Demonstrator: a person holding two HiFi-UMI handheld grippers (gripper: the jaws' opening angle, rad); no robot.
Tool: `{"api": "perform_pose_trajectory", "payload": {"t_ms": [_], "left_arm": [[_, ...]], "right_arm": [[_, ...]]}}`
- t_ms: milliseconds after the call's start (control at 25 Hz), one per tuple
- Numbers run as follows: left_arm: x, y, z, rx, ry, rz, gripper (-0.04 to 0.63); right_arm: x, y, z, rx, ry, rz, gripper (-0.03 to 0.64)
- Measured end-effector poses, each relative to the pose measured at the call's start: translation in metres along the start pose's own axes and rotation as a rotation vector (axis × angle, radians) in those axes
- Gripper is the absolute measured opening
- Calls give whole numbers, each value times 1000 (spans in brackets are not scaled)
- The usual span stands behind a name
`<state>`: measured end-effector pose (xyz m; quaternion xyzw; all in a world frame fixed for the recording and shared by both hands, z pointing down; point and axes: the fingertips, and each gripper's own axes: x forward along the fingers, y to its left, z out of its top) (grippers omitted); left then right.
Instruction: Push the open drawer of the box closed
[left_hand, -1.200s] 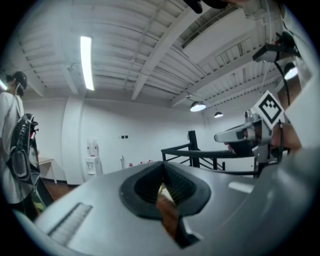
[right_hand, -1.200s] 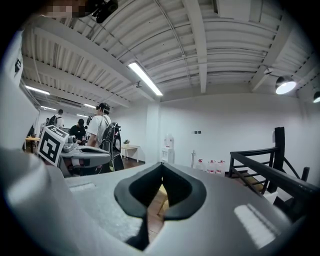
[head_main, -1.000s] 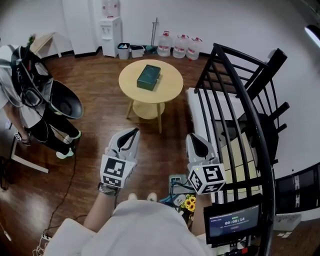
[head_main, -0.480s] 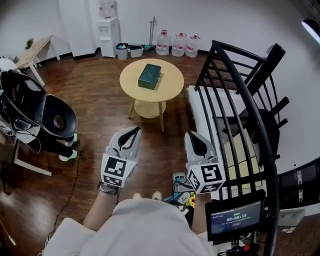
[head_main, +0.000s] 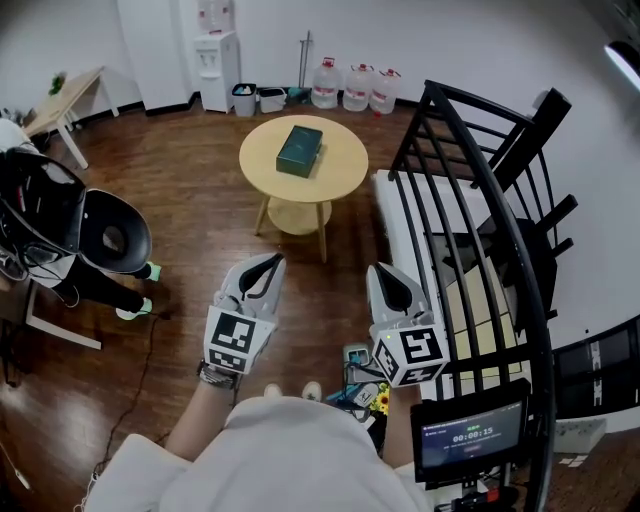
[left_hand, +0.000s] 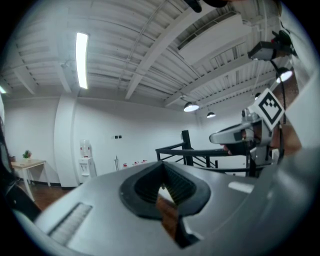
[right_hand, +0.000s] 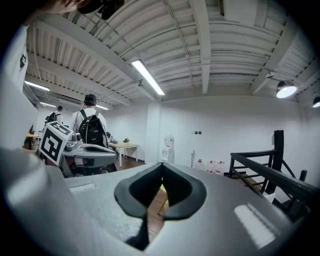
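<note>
Filling the head view's three o'clock side is a black stair railing (head_main: 470, 180); at twelve o'clock stands a round table (head_main: 345, 165). Nearer, the left gripper (head_main: 270, 264) at seven o'clock and the right gripper (head_main: 379, 271) at five both have jaws pressed together, empty. The green box (head_main: 299, 152) lies on the table, its drawer too small to make out.
</note>
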<state>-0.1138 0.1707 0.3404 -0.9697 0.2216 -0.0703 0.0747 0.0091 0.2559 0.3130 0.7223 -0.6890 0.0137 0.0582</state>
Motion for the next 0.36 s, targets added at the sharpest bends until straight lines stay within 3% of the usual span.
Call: {"api": "perform_pose_trajectory", "payload": {"t_ms": [360], "left_arm": [[3,3,-8,-8,10,-2,8]], "right_arm": [[4,1,-6,-16,9,-1,3]]}}
